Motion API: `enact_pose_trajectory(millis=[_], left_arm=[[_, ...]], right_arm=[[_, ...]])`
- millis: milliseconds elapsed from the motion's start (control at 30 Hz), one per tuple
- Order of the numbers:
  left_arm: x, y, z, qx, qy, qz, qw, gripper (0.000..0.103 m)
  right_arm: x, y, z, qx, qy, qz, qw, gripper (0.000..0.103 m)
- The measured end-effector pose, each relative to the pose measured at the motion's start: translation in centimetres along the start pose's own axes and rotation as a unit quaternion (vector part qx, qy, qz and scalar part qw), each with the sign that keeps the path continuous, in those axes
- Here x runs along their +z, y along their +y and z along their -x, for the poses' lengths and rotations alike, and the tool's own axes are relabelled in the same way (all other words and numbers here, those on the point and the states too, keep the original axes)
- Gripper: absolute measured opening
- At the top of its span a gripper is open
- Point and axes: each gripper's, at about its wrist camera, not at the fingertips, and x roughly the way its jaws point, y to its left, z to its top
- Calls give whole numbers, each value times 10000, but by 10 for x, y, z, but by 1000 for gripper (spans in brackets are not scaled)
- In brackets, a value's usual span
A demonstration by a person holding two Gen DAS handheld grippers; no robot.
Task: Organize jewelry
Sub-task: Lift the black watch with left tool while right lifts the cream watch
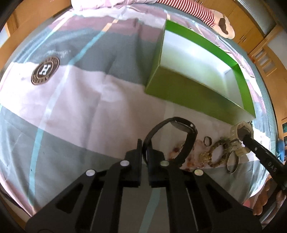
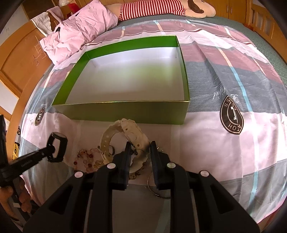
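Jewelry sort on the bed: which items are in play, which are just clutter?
In play:
- black watch, in the left hand-held gripper
- cream watch, in the right hand-held gripper
- green box, nothing in it
- bead bracelets, metal bangle, small ring

Clutter:
- pink pillow
- plush toy

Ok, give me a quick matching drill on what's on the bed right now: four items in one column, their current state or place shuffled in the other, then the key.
Items:
1. black watch
2. cream watch
3. green box
4. bead bracelets

States:
A. lying loose on the bedsheet
B. clamped in the left gripper
C. empty, white inside
D. between the right gripper fingers

Pairs: 1-B, 2-D, 3-C, 4-A
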Motion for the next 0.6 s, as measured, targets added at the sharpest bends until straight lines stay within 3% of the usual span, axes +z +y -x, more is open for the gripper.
enact_pose_trajectory(millis=[267,600], left_arm=[[1,-10,3,347,-174,-339,9987,12],[-6,-17,14,624,-494,-625,9949,12]], right_arm=[[-1,2,-5,-68,39,34,10000,21],[-3,8,-7,-369,-67,241,9990,21]])
